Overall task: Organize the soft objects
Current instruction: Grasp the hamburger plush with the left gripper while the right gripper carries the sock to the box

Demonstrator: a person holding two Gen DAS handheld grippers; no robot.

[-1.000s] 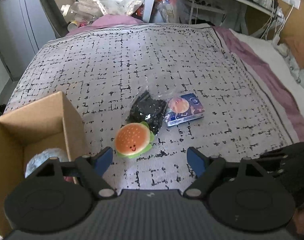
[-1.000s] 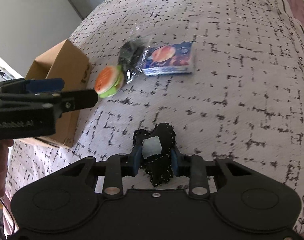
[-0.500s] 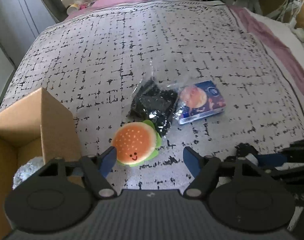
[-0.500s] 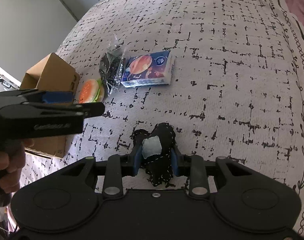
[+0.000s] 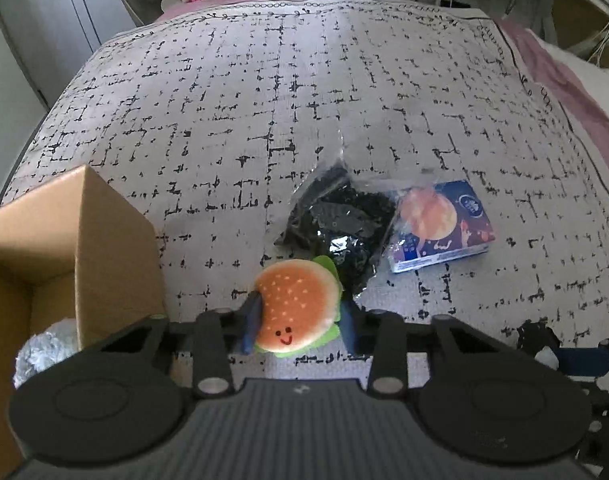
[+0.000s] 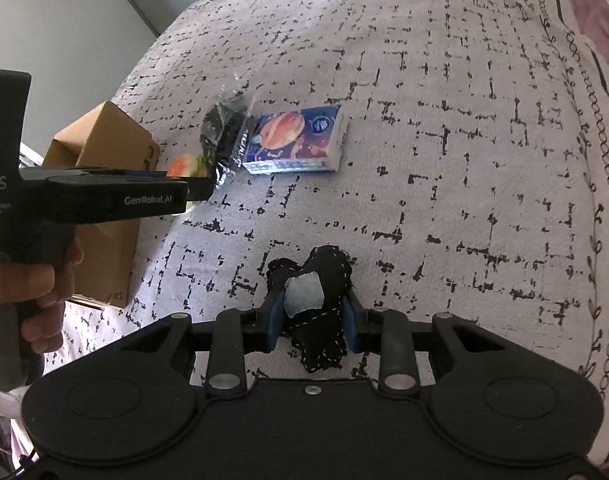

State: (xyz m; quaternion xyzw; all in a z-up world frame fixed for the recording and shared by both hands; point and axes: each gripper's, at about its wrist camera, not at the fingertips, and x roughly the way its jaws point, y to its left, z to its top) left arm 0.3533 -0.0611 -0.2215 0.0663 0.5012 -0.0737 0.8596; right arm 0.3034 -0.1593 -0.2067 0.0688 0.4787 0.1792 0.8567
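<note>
Left gripper (image 5: 298, 320) tilted down, closing around burger plush (image 5: 296, 310).

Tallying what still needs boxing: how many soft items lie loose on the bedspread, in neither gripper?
2: the black bagged bundle mid-bedspread, and the tissue pack touching its right side. The cardboard box may hide more.

Both wrist views look steeply down, close over the bedspread (image 5: 304, 92).

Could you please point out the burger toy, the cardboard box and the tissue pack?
burger toy (image 5: 296, 304): left wrist view, bun top.
cardboard box (image 5: 112, 248): left wrist view, outer side wall.
tissue pack (image 6: 296, 140): right wrist view, printed top face.
</note>
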